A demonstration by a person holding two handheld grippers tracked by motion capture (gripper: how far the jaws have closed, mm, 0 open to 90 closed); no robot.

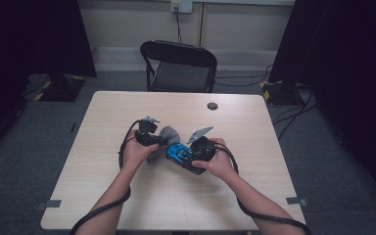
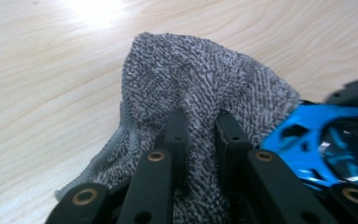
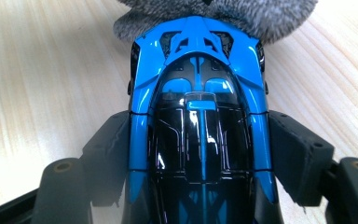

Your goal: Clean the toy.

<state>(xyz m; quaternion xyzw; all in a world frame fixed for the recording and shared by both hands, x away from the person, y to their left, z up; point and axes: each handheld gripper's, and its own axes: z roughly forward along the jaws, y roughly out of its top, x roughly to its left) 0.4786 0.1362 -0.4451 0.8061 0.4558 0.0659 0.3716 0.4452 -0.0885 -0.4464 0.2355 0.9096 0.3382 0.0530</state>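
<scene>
1. High view: I have both tools together over the middle of the table [image 1: 254, 122]. My left gripper [image 1: 152, 140] carries a grey cloth [image 1: 165, 137], and my right gripper [image 1: 188, 156] carries a blue toy car [image 1: 178, 152]. The cloth meets the car's end, which I judge is why the hands sit so close: one steadies the car, the other wipes it. A chair [image 1: 178, 66] stands beyond the far edge, well apart from the work.

2. Left gripper view: my left gripper [image 2: 204, 140] has its jaws nearly closed, pinching a fold of the cloth [image 2: 200, 79] between them. The cloth bunches up ahead of the jaws like a pad, a good shape for rubbing. The car [image 2: 317, 140] shows just beside it at the right, touching the cloth's edge.

3. Right gripper view: my right gripper [image 3: 196, 154] has its jaws spread about as wide as the car's body and pressed against both flanks, so the car [image 3: 198, 93] is clamped along its length, roof up. Its free end points at the cloth [image 3: 223, 14], which touches it. Held by the sides, the top and the end are exposed for wiping.
</scene>
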